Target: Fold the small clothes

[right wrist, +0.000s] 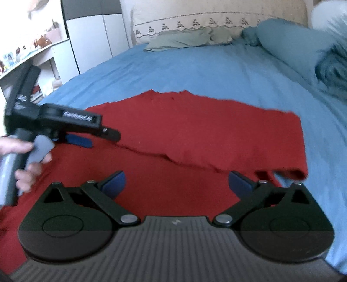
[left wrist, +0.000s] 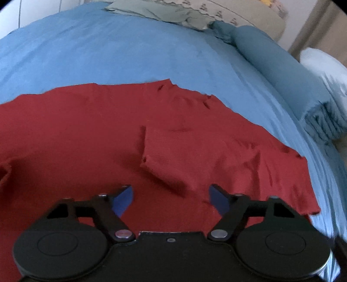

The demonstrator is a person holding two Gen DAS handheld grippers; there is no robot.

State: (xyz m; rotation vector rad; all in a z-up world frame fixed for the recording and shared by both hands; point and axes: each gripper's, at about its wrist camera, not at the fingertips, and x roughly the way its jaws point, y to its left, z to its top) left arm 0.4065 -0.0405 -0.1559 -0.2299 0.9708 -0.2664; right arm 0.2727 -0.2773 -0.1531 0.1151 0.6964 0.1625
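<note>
A red garment point(left wrist: 86, 134) lies spread on the blue bed sheet point(left wrist: 97, 50), with a flap folded over near its middle point(left wrist: 164, 156). It also shows in the right wrist view point(right wrist: 195, 130), where a fold edge runs across it. My left gripper point(left wrist: 171, 195) is open and empty, low over the red cloth. It also shows from the side in the right wrist view point(right wrist: 102, 138), held by a hand over the garment's left part. My right gripper point(right wrist: 176, 184) is open and empty above the garment's near edge.
A grey-green garment point(right wrist: 180, 40) lies at the head of the bed by the beige headboard point(right wrist: 216, 15). Teal pillows point(right wrist: 288, 43) and a rolled teal blanket point(left wrist: 325, 117) lie along the right side. White furniture with shelves point(right wrist: 43, 50) stands left of the bed.
</note>
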